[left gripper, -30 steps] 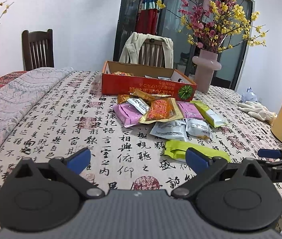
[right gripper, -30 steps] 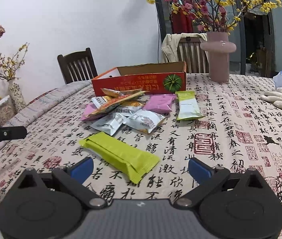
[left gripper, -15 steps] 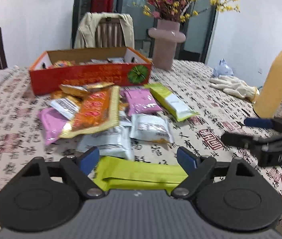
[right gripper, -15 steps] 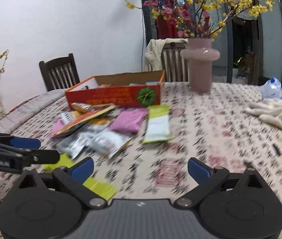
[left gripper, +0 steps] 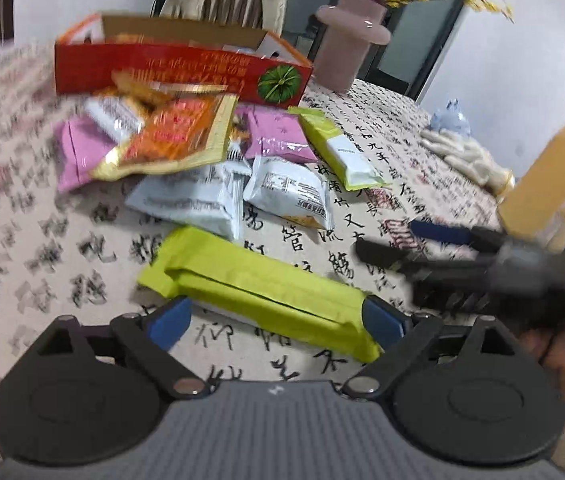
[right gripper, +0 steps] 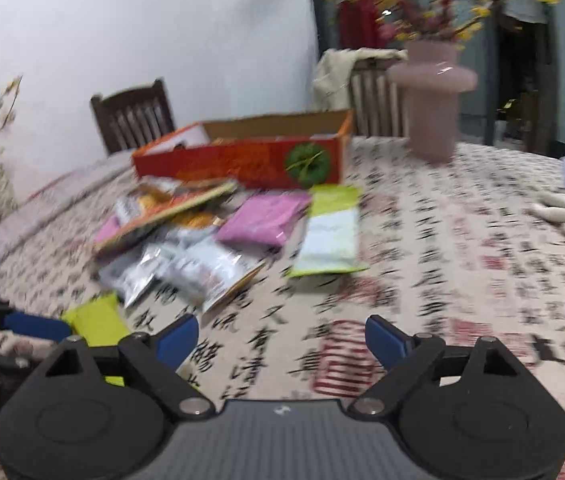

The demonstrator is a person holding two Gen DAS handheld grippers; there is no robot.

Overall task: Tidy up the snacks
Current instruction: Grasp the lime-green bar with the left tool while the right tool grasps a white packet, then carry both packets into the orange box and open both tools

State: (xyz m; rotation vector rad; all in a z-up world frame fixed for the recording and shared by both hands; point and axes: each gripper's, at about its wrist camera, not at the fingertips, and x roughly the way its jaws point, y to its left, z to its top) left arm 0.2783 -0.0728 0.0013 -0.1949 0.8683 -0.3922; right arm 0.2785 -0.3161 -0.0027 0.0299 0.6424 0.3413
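A long lime-green snack packet lies on the patterned tablecloth between the tips of my left gripper. Its jaws are opening, and the pads flank the packet's ends without pressing on it. Behind it lies a loose pile: white packets, pink packets, an orange packet and a green-and-white packet. The red cardboard box stands past the pile. My right gripper hovers over bare cloth to the right of the green packet. Its jaws are closing with nothing between them.
A pink vase with flowering branches stands behind the box on the right. A tall yellow bottle and white gloves lie at the right. Wooden chairs stand at the far edge.
My left gripper came forward and tipped down until the green packet lay between its tips. My right gripper swung right, off the green packet, and its jaws narrowed.
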